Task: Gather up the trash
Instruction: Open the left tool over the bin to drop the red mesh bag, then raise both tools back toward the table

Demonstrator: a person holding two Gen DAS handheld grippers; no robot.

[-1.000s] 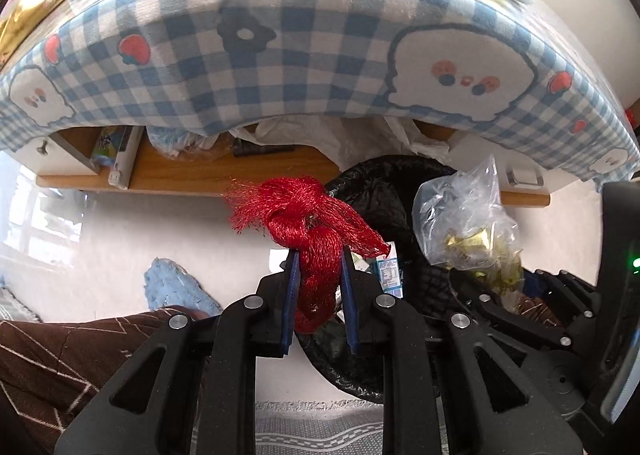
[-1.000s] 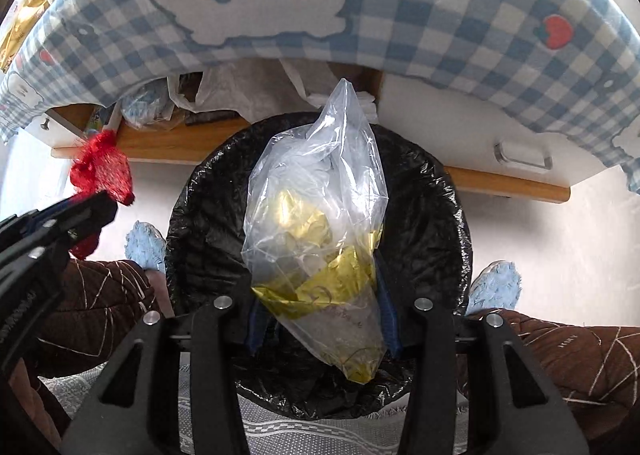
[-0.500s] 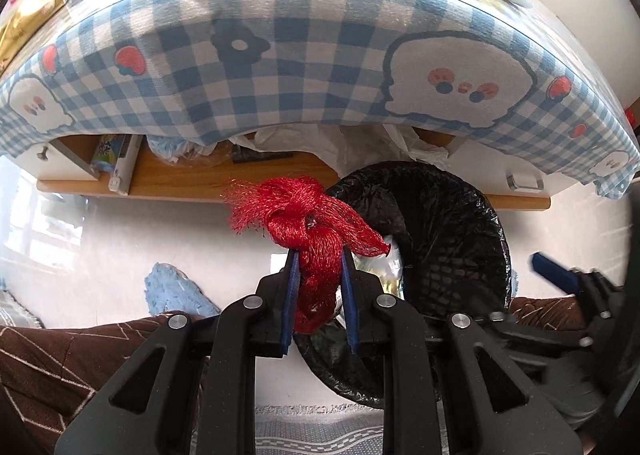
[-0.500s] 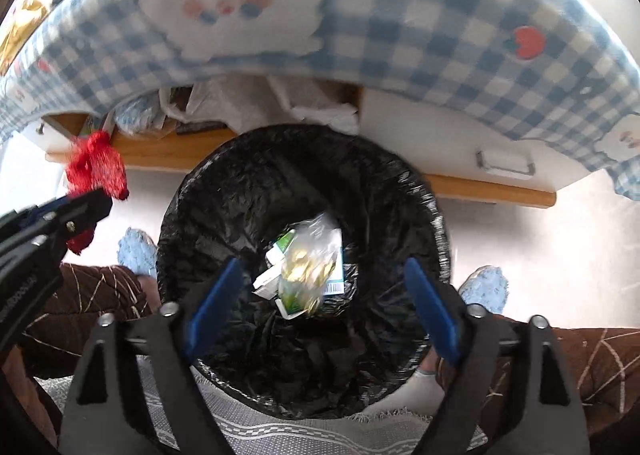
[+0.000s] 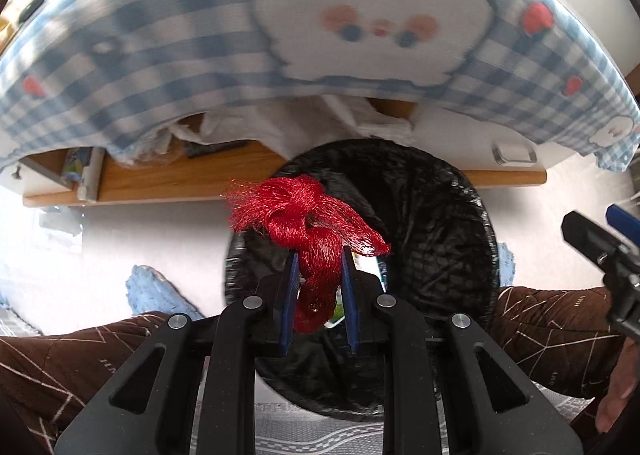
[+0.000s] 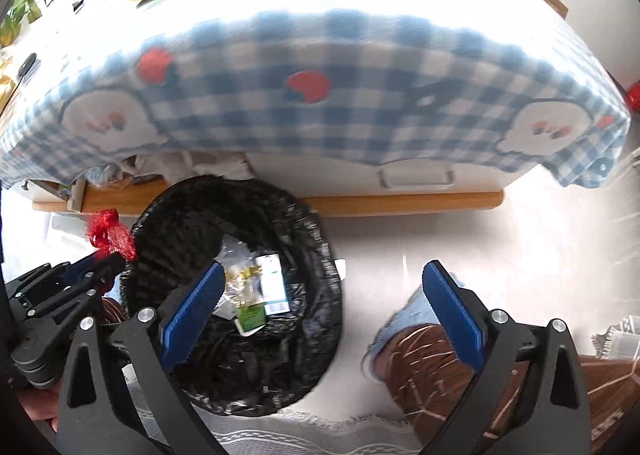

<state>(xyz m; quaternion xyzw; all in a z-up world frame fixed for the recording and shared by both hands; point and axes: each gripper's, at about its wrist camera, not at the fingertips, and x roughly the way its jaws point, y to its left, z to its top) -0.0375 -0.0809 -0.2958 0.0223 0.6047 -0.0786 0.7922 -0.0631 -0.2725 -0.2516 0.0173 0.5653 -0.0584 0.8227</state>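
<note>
My left gripper (image 5: 318,255) is shut on a knotted red mesh net (image 5: 296,211), which hangs above the left part of a black-lined bin (image 5: 440,215). In the right wrist view the net (image 6: 108,233) and the left gripper (image 6: 96,267) sit at the bin's (image 6: 192,199) left rim. My right gripper (image 6: 320,275) is to the right of the bin's middle, its jaws opening wide with nothing between them. A clear bag of gold wrappers (image 6: 240,279) lies inside the bin beside a small carton (image 6: 272,283). In the left wrist view the right gripper (image 5: 600,239) shows at the right edge.
A table under a blue checked cloth (image 5: 160,55) overhangs the bin, with a wooden shelf (image 5: 180,179) of clutter and a white drawer (image 6: 416,177) below it. A person's legs in brown quilted trousers (image 5: 60,355) and blue slippers (image 5: 156,291) flank the bin. A grey rug (image 6: 320,435) lies nearest me.
My right gripper opened and let go of the clear bag, which dropped into the bin; that gripper then moved right and up. My left gripper carried the red net rightward over the bin.
</note>
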